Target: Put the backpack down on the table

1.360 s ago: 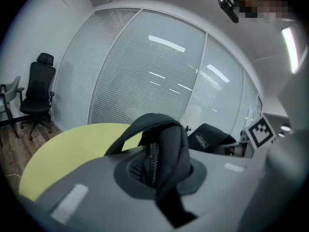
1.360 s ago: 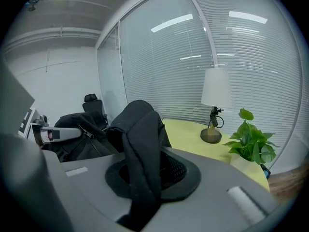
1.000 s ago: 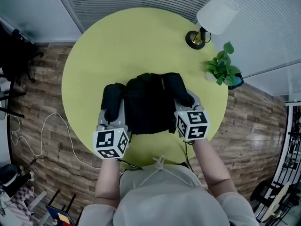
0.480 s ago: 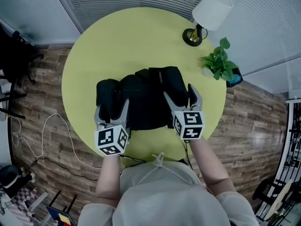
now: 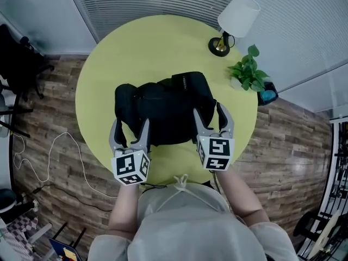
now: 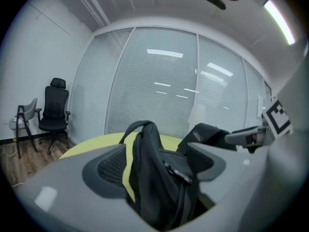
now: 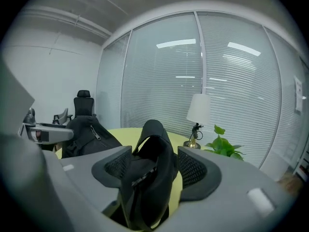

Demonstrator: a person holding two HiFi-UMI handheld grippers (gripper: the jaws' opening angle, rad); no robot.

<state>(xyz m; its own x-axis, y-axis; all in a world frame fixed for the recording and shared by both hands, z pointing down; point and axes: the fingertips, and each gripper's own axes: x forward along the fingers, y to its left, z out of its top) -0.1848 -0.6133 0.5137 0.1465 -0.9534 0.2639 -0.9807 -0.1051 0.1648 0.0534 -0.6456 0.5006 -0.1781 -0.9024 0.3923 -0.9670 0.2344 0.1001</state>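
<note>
A black backpack (image 5: 163,107) lies flat on the round yellow-green table (image 5: 152,42). My left gripper (image 5: 130,125) is at the bag's near left edge with its jaws opening. A dark fold of the backpack (image 6: 159,187) stands between the pads without touching them. My right gripper (image 5: 209,113) is at the near right edge, jaws wide apart and closing. A black strap loop (image 7: 152,153) rises between its pads, with a gap on both sides. In each gripper view the other gripper shows at the side.
A white-shaded lamp (image 5: 236,20) and a small potted plant (image 5: 247,75) stand at the table's far right rim. A black office chair (image 6: 54,112) stands by the glass wall. A white cable (image 5: 49,156) lies on the wooden floor at left.
Both grippers went from shut on the backpack to open and drew back toward the person. The backpack stays lying on the table.
</note>
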